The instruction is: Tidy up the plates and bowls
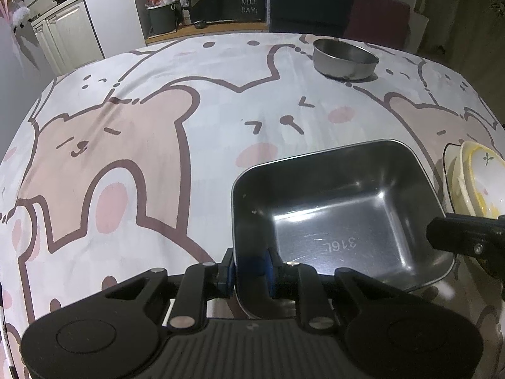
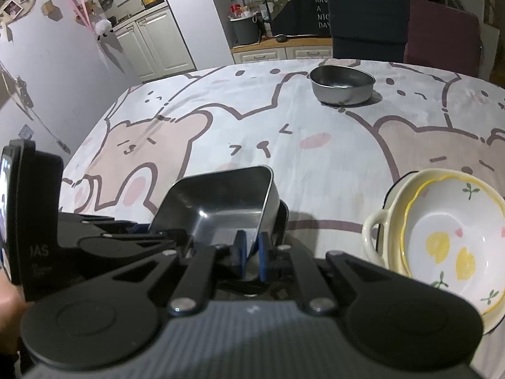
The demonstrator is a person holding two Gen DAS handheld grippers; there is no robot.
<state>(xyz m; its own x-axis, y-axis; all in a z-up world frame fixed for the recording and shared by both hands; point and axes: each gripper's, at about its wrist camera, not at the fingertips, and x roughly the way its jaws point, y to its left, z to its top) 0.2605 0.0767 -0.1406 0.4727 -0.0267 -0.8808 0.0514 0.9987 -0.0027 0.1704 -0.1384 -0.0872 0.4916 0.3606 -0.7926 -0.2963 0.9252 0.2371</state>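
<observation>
Steel dominates both views: a square stainless container (image 1: 341,218) is clamped at two points of its rim, tilted in the right wrist view rather than lying flat. The left gripper (image 1: 251,270) has its blue-padded fingers (image 1: 268,268) closed over the near-left wall of the container, one pad inside and one outside, at about 6 o'clock in the left wrist view. The stamp "316L" reads upside down on the container's floor. At 3 o'clock in that view, part of the right gripper (image 1: 467,235) shows just beside the container's right rim.

In the right wrist view the left gripper's black body fills 9 o'clock, and the square stainless container (image 2: 221,202) sits at centre, tipped with its open mouth facing the camera. The right gripper (image 2: 251,252) is pinched on the container's near-right wall, blue pads (image 2: 241,251) on either side of the thin metal.

A bear-print tablecloth (image 1: 157,120) covers the table. Toward 1 o'clock, well apart from the grippers, a round steel bowl (image 2: 342,85) stands upright on the cloth. At 3 o'clock a stack of ceramic dishes (image 2: 442,240) rests on the cloth: a white bowl painted with yellow lemons nested inside a cream dish with a loop handle (image 2: 374,235). Beyond the table's far edge at 12 o'clock stand two chairs (image 2: 407,22), one dark, one maroon.
</observation>
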